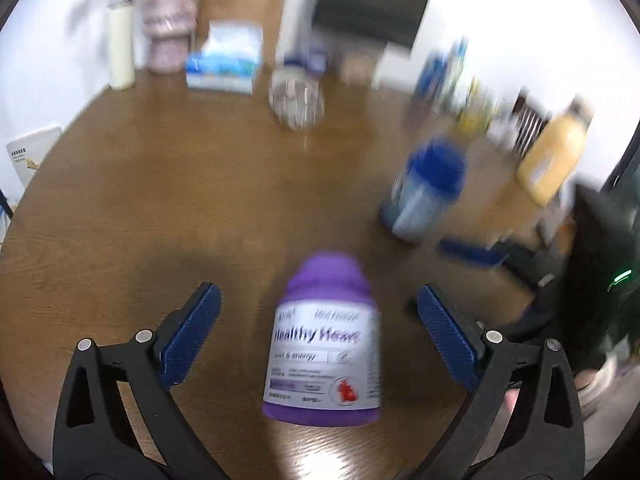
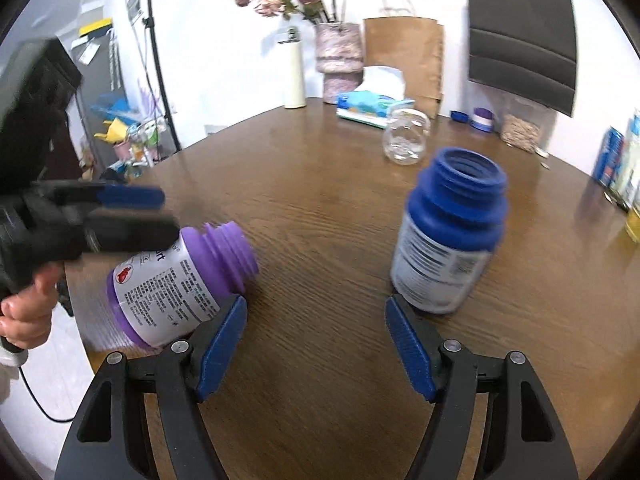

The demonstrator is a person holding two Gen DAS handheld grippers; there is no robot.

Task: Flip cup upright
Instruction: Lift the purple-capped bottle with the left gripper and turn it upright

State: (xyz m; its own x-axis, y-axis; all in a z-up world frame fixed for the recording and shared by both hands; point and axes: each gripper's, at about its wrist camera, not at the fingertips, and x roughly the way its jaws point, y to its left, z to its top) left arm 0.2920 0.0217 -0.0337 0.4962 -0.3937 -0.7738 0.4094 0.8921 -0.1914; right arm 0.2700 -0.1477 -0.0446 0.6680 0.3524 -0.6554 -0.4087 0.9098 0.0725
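A purple bottle (image 1: 324, 340) with a white label lies on its side on the brown table, its open mouth pointing away from my left gripper (image 1: 318, 316). That gripper is open, with a finger on each side of the bottle and not touching it. In the right wrist view the same purple bottle (image 2: 176, 280) lies at the left, with the left gripper (image 2: 120, 216) above it. A blue bottle (image 2: 448, 232) stands upright with its mouth open, just beyond my open right gripper (image 2: 316, 336). It also shows in the left wrist view (image 1: 424, 188).
A clear glass jar (image 2: 404, 136) stands further back on the round wooden table (image 2: 320, 200). A tissue pack (image 2: 372, 106), a vase of dried flowers (image 2: 338, 56), a paper bag (image 2: 408, 56) and a white bottle (image 2: 294, 72) line the back. An orange-yellow bottle (image 1: 552, 156) is at the right.
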